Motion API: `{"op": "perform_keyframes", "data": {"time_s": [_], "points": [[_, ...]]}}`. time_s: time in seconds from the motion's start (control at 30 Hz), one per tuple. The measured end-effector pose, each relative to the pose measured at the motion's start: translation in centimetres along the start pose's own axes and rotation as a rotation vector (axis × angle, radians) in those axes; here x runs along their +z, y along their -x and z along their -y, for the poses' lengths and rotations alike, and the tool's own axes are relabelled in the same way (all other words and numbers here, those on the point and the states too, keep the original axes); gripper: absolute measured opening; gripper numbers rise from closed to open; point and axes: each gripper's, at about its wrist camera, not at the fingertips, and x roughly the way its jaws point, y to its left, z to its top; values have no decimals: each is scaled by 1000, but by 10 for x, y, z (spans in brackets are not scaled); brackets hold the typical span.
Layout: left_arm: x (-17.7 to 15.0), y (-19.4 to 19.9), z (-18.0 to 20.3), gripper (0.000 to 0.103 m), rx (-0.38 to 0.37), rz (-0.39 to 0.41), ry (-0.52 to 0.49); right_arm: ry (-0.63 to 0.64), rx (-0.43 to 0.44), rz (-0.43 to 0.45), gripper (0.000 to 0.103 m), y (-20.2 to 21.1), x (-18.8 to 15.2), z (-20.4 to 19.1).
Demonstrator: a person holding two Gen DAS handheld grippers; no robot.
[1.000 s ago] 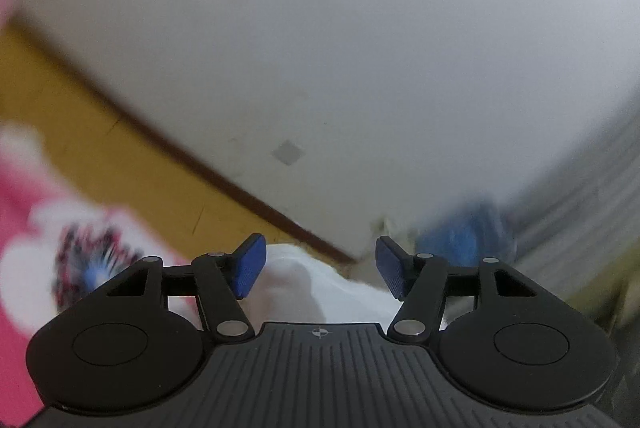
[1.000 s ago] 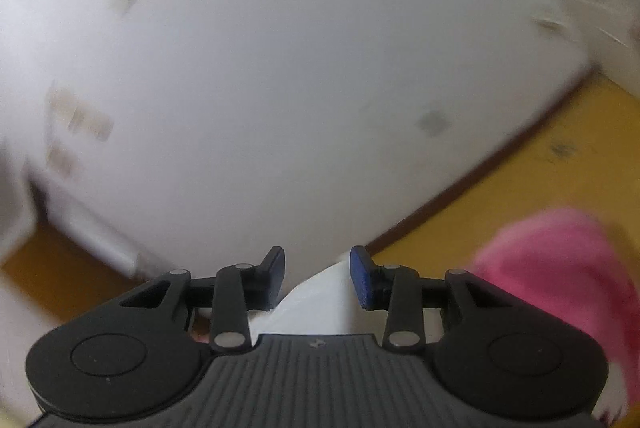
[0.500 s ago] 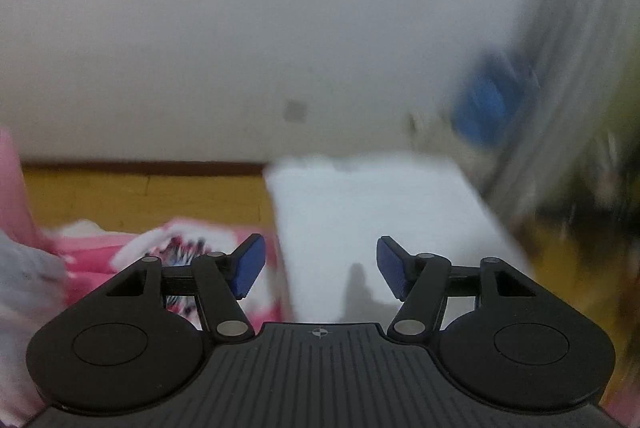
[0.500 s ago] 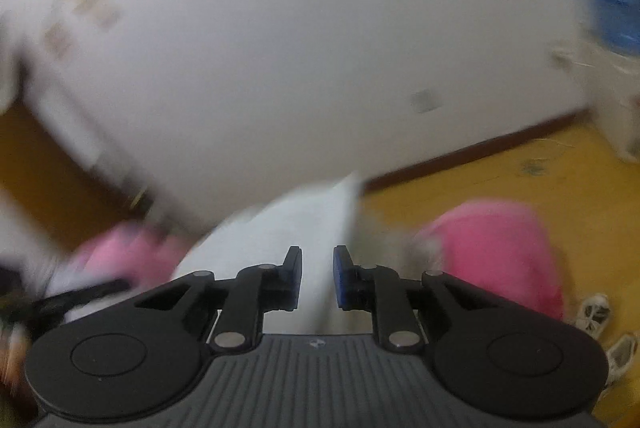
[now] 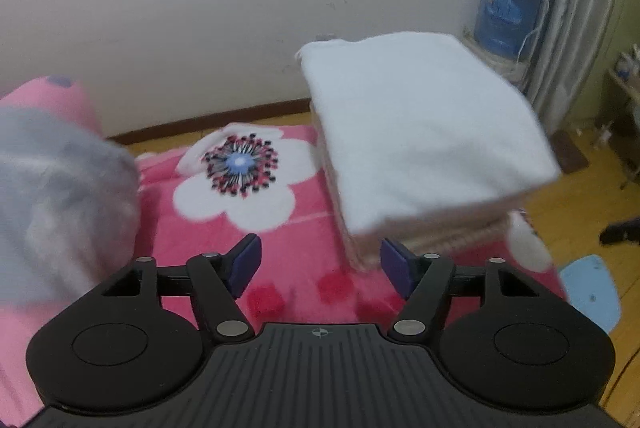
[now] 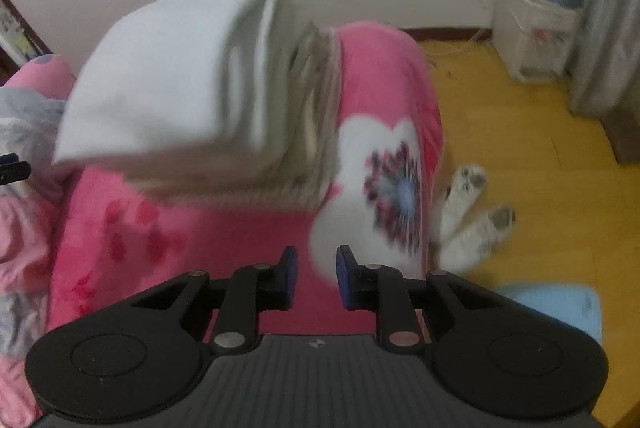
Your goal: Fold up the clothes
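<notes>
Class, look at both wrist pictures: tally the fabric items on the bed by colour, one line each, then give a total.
White folded garment: 1
Beige folded stack beneath it: 1
Pink flowered blanket: 1
Grey clothing: 1
Total: 4

no readable text, label, brand or number shows in either view.

Right claw (image 6: 313, 278) opening, empty, over pink blanket (image 6: 224, 240) near folded white stack (image 6: 180, 67).
</notes>
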Motion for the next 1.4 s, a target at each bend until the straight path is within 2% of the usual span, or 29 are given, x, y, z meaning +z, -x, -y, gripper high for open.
{"op": "perform_keyframes", "data": {"time_s": [0.03,0.07,0.1,0.17,0.23,0.3,0.37,0.47,0.6,0.67,0.73,0.87,1.03,1.23,1.4], "points": [[-7,12,-1,71,-18,10,24,-5,14,12,27,13,-9,-8],[-14,26,-2,76,-36,22,49,-5,32,38,38,29,-19,-21],[-20,41,2,80,-48,42,74,0,48,64,45,44,-28,-34],[-22,64,5,101,-36,90,129,40,60,110,66,69,-43,-64],[-30,91,13,103,-12,148,171,84,49,148,77,91,-57,-90],[-36,110,22,103,26,155,164,125,27,183,84,112,-71,-115],[-42,127,35,103,105,150,154,164,2,220,102,133,-85,-139],[-51,143,50,103,184,147,142,195,-52,290,103,156,-113,-159],[-63,155,66,103,252,152,125,174,-172,313,103,160,-130,-164],[-67,153,70,103,265,139,128,159,-249,321,103,162,-135,-166],[-68,151,71,103,230,108,135,143,-320,327,103,164,-140,-168],[-69,161,82,103,179,103,118,128,-320,303,103,171,-142,-162],[-64,166,87,103,163,122,144,155,-408,266,103,172,-139,-164],[-64,167,86,103,184,119,186,145,-412,297,103,178,-141,-168],[-70,167,85,103,197,99,182,131,-410,303,103,180,-144,-170]]}}
